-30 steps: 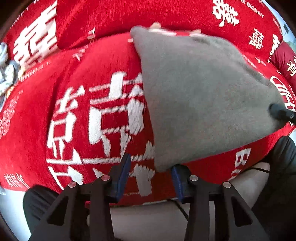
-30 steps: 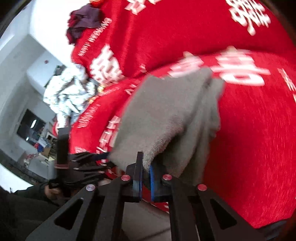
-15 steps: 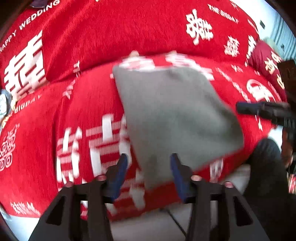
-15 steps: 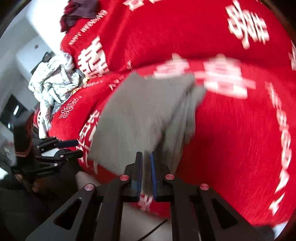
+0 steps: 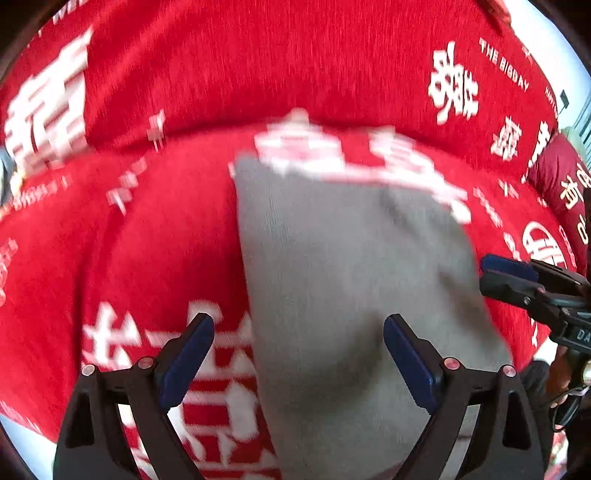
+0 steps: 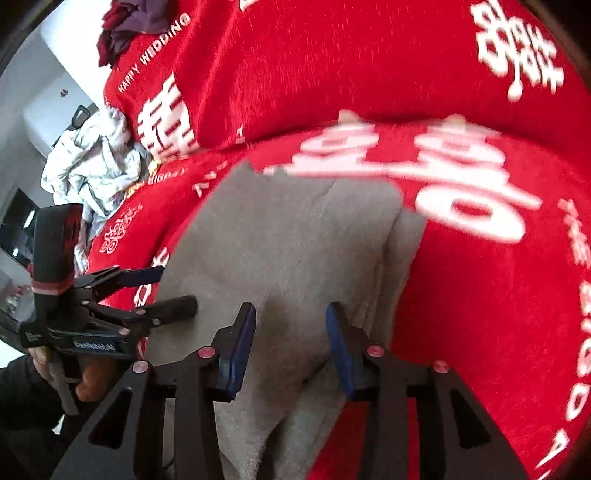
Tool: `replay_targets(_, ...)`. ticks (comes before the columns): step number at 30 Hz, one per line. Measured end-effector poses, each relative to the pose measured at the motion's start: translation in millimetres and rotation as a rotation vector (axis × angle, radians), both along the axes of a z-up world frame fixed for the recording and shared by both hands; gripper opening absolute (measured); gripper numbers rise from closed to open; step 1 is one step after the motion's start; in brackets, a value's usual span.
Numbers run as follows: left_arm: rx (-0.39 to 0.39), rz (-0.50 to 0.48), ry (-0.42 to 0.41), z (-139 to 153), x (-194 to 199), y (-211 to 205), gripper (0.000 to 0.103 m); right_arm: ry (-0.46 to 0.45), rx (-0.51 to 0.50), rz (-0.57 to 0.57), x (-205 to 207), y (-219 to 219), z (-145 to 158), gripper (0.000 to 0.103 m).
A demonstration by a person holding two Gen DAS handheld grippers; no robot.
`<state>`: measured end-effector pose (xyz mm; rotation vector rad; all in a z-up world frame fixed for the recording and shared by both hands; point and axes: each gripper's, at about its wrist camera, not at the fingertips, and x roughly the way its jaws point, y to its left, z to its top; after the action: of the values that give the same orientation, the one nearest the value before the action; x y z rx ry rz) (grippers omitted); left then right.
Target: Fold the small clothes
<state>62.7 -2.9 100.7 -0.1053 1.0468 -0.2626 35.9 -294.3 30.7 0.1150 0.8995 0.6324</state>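
One folded grey cloth on the red sofa cover, its near edge cut off, lettering blurred, my left gripper and right gripper over it, both jaws parted, gripping nothing

This looks like a home living room. A sofa draped in a red cover printed with white double-happiness characters and "HAPPY WEDDING" fills both views. In the right wrist view, crumpled laundry lies at 9 o'clock and dark clothes at 11 o'clock.
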Motion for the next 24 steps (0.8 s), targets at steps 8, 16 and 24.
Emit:
replay_targets(8,0.141,0.141,0.102,-24.3,82.6,10.6,0.094,0.006,-0.061,0.029,59.4,22.8,0.6,0.05)
replay_targets(16,0.185,0.124,0.104,-30.2,85.4,6.1,0.094,0.113,-0.068,-0.064,83.3,2.9,-26.2,0.05)
replay_targets(24,0.24,0.095,0.0,1.6,60.9,-9.7,0.094,-0.097,-0.206,0.008,39.1,35.5,19.1,0.065)
